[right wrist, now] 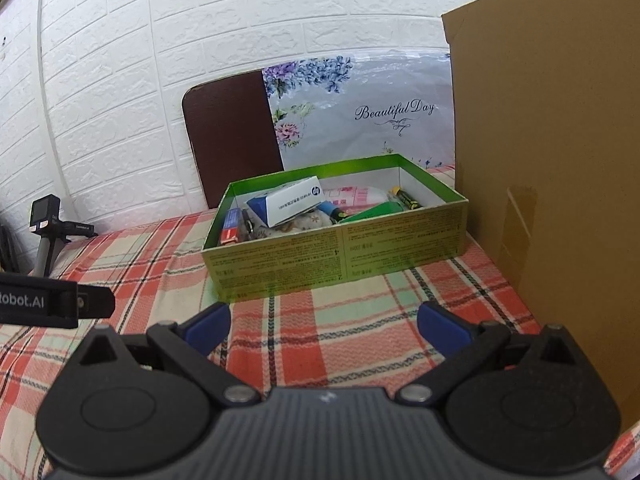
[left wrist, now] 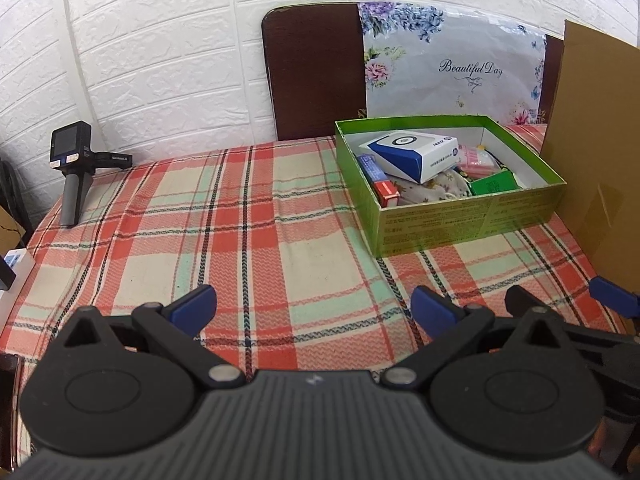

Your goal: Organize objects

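Note:
A green open box (left wrist: pixel 460 224) stands on the plaid tablecloth (left wrist: pixel 240 208) at the far right; it also shows in the right wrist view (right wrist: pixel 340 256). Inside lie a white and blue carton (left wrist: pixel 408 154), a red and blue tube box (left wrist: pixel 378 180), a pink packet (left wrist: pixel 478 158), a green card (left wrist: pixel 494 184) and a floral cloth (left wrist: pixel 436 190). My left gripper (left wrist: pixel 314 308) is open and empty above the cloth, short of the box. My right gripper (right wrist: pixel 324 322) is open and empty just in front of the box.
A brown cardboard sheet (right wrist: pixel 552 160) stands upright at the right, next to the box. A floral "Beautiful Day" board (left wrist: pixel 452 68) and a dark brown panel (left wrist: pixel 316 68) lean on the white brick wall. A small camera on a grey handle (left wrist: pixel 72 168) stands at the far left.

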Tool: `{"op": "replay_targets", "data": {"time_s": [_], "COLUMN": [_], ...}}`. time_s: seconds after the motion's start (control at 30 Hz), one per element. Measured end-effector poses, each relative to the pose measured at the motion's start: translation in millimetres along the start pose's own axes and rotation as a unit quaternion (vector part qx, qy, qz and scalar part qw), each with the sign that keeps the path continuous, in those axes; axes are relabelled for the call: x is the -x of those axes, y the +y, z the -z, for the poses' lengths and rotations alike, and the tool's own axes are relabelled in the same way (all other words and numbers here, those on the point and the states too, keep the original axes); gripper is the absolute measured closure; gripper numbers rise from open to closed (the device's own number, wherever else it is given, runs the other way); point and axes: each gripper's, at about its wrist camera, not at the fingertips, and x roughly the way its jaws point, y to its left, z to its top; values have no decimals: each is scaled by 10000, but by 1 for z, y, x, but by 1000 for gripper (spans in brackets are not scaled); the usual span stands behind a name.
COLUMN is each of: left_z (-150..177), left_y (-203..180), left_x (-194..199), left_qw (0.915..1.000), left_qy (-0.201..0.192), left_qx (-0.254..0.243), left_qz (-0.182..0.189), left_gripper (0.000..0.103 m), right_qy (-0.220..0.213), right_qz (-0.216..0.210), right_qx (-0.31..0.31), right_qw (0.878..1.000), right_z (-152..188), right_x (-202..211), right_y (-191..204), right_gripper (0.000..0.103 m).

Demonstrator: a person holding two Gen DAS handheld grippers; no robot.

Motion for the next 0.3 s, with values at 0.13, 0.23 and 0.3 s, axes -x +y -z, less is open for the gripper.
{"op": "replay_targets", "data": {"time_s": [0.13,0.23,0.3], "left_z": [-1,-1,-2], "left_y": [2,4,4], "left_x": [-1,1,2], "left_qw": [10000,9997,9996], "left_qy": [10,-78,-136], "left_qx": [50,101,111], "left_qz": [71,195,219], "left_gripper": [0,0,0], "right_qy": [-11,-6,1], "right_qz": [-2,23,37], "right_qx": [46,17,22], "right_qw": [10000,10000,10000], "right_z": [0,-1,-1], "right_x": [0,0,-2], "right_y": [2,1,0], "right_gripper": [0,0,0]}}
